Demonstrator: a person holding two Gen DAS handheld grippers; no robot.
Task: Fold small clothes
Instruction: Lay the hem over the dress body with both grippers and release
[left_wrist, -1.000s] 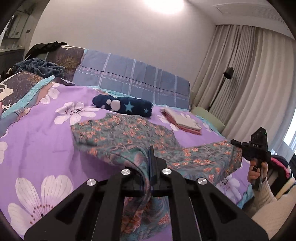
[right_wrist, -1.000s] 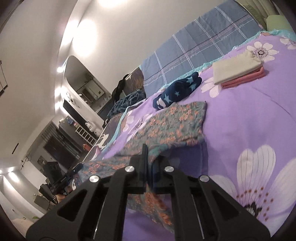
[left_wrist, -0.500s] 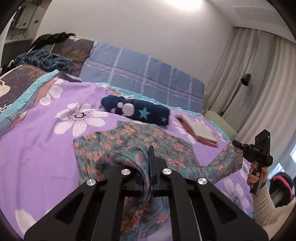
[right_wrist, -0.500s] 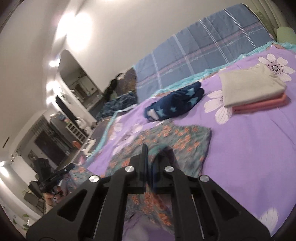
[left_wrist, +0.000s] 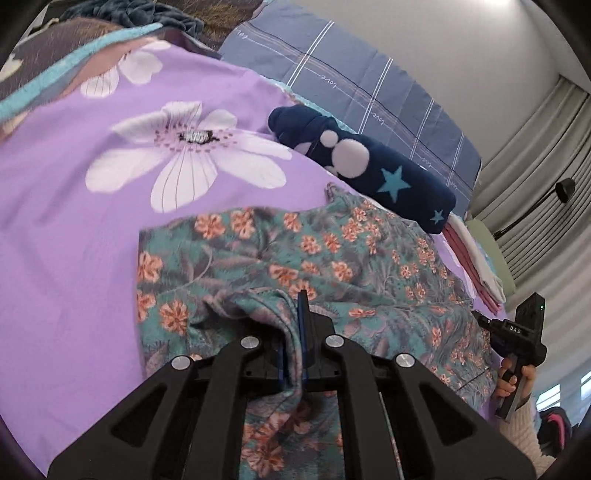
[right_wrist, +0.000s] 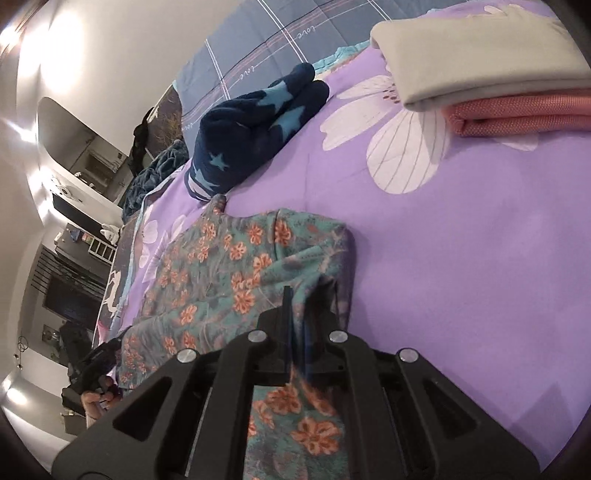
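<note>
A teal floral garment (left_wrist: 332, 258) with orange flowers lies on the purple flowered bedspread (left_wrist: 74, 206). My left gripper (left_wrist: 295, 332) is shut on a fold of its near edge and holds it over the spread-out part. My right gripper (right_wrist: 295, 317) is shut on the garment (right_wrist: 229, 266) at its other near edge, low over the bed (right_wrist: 480, 258). The right gripper's body (left_wrist: 517, 336) shows at the right in the left wrist view. The left gripper and hand (right_wrist: 92, 373) show at the lower left in the right wrist view.
A rolled navy garment with stars (left_wrist: 369, 166) (right_wrist: 255, 122) lies just beyond the floral one. A stack of folded grey and pink clothes (right_wrist: 491, 70) (left_wrist: 476, 262) sits to the right. A blue plaid pillow (left_wrist: 351, 81) lies at the bed's head; curtains (left_wrist: 546, 155) hang at right.
Both grippers have carried the garment's near edge forward and down over its far part. The garment now lies doubled, and both views sit closer to the bed.
</note>
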